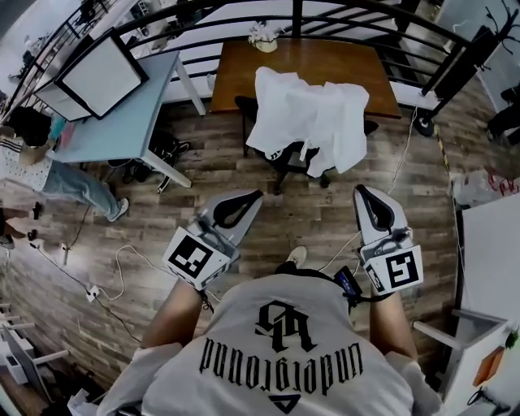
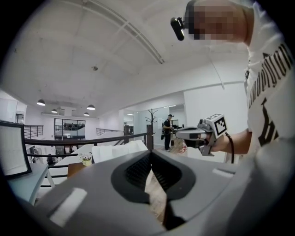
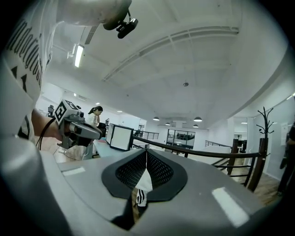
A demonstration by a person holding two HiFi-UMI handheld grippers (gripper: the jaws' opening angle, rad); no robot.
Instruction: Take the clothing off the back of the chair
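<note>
A white garment (image 1: 311,116) hangs over the back of a black office chair (image 1: 283,159), which stands pushed up to a brown wooden desk (image 1: 301,65). In the head view both grippers are held out level toward the chair, some way short of it. The left gripper (image 1: 257,195) is shut and holds nothing. The right gripper (image 1: 361,189) is also shut and empty. In the left gripper view the jaws (image 2: 150,153) meet in a line, with the white garment (image 2: 115,150) far beyond them. The right gripper view shows its jaws (image 3: 146,152) closed the same way.
A pale blue table (image 1: 134,110) with a white-faced monitor (image 1: 101,75) stands to the left, and a person (image 1: 49,166) sits beside it. Cables (image 1: 114,276) trail over the wood floor. A black railing (image 1: 341,16) runs behind the desk. A white cabinet (image 1: 491,252) is at the right.
</note>
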